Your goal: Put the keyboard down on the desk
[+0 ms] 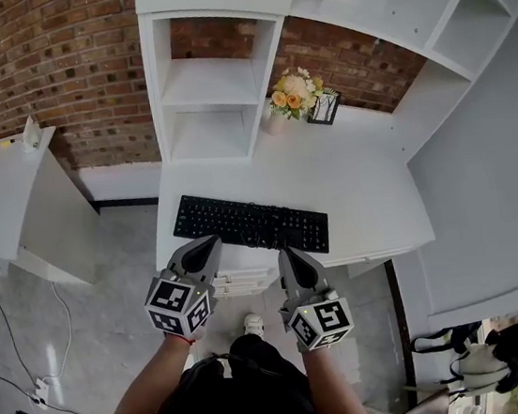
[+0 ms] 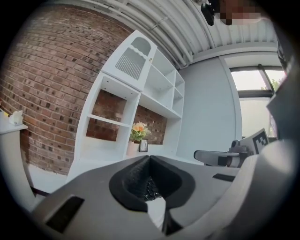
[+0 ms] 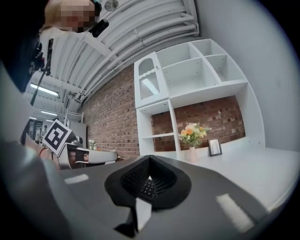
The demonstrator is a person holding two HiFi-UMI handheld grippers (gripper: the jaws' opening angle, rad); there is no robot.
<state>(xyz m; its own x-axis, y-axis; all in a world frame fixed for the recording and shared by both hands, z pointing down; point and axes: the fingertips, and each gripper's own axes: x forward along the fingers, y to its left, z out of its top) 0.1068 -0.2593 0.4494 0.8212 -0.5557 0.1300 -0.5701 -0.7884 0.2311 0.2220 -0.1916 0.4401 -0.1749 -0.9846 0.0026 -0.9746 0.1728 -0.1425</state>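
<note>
A black keyboard (image 1: 247, 224) lies flat on the white desk (image 1: 370, 187), parallel to its front edge. My left gripper (image 1: 211, 242) is shut, with its tip at the keyboard's near left edge. The right gripper (image 1: 285, 252) is also shut, just in front of the keyboard's near right part. In the left gripper view the jaws (image 2: 150, 157) meet, and a few keys (image 2: 151, 187) show through the notch below them. The right gripper view shows the same: closed jaws (image 3: 150, 157) and keys (image 3: 149, 187) seen through the notch. Nothing shows pinched between either pair.
A vase of flowers (image 1: 293, 94) and a small picture frame (image 1: 325, 107) stand at the back of the desk, under white shelves (image 1: 210, 85). A second white table (image 1: 2, 193) stands to the left. The person's shoe (image 1: 253, 323) shows below the desk edge.
</note>
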